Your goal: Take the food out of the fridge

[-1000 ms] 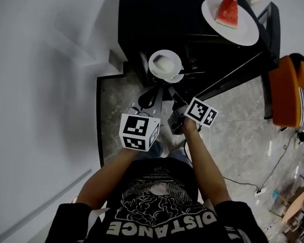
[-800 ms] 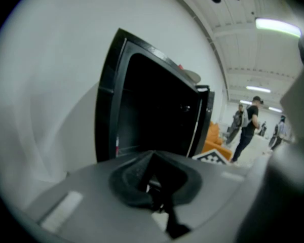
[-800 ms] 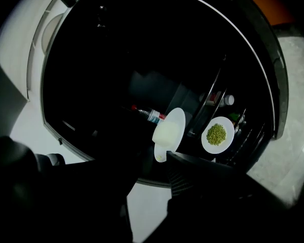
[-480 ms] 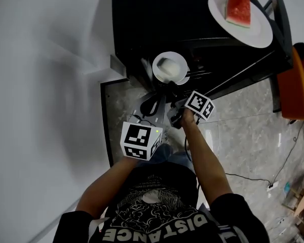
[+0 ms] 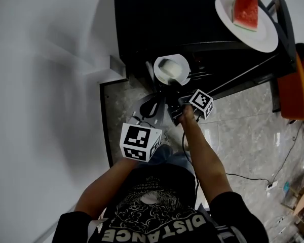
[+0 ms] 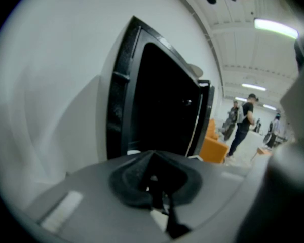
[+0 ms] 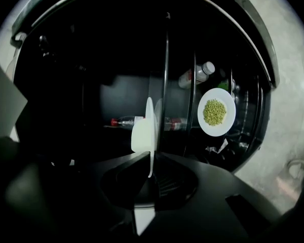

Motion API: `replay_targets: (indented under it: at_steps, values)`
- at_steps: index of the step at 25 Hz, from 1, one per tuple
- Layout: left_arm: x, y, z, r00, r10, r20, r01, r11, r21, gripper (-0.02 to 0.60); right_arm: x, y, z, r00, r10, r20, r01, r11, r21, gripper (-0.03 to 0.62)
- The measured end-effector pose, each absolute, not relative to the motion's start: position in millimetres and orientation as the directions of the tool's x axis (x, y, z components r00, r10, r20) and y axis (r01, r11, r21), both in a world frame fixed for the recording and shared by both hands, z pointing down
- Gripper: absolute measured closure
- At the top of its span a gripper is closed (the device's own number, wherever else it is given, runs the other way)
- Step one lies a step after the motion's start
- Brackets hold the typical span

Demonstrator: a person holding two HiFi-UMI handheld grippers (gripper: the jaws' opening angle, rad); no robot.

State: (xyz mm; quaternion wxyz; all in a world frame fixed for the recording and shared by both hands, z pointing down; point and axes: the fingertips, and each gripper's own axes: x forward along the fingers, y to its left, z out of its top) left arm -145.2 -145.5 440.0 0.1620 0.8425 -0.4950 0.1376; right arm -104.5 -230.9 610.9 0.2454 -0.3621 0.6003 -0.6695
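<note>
A white plate with a pale lump of food sits at the open front of the black fridge. My right gripper reaches its near rim. In the right gripper view the plate shows edge-on, its rim caught between the closing jaws of the right gripper. Deeper inside is a plate of green peas. A watermelon slice on a plate lies on top of the fridge. My left gripper hangs shut and empty to the left; the left gripper faces the fridge.
Bottles and a second bottle lie on the fridge shelves. The open fridge door juts right. An orange seat stands beside it. A white wall is on the left. People stand far off.
My right gripper went forward and down to the plate, rolled, and its jaws came together on the plate's rim. The left gripper sank slightly.
</note>
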Motion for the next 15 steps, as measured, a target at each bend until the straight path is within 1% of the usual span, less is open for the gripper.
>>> replay_targets:
  at_steps: [4,10,15]
  values:
    - [-144.1,-145.0,441.5,0.473,-0.787,0.396,-0.879,-0.454,0.146,0.578,-101.7,-230.9,612.5,-0.606,-0.776,0.172,-0.035,-0.190,-0.981,0.582]
    - [-145.9,-146.9,439.5,0.465,-0.796,0.388,-0.884,-0.439,0.159,0.578,-96.7,-228.2,603.9,-0.612,-0.776,0.150,-0.025,-0.170,-0.985,0.583]
    - [-144.6,-146.6,435.8,0.468,-0.799,0.376,-0.883,-0.441,0.161,0.578,-89.0,-222.0,584.0,-0.623,-0.769,0.143,-0.049,-0.144,-0.988,0.583]
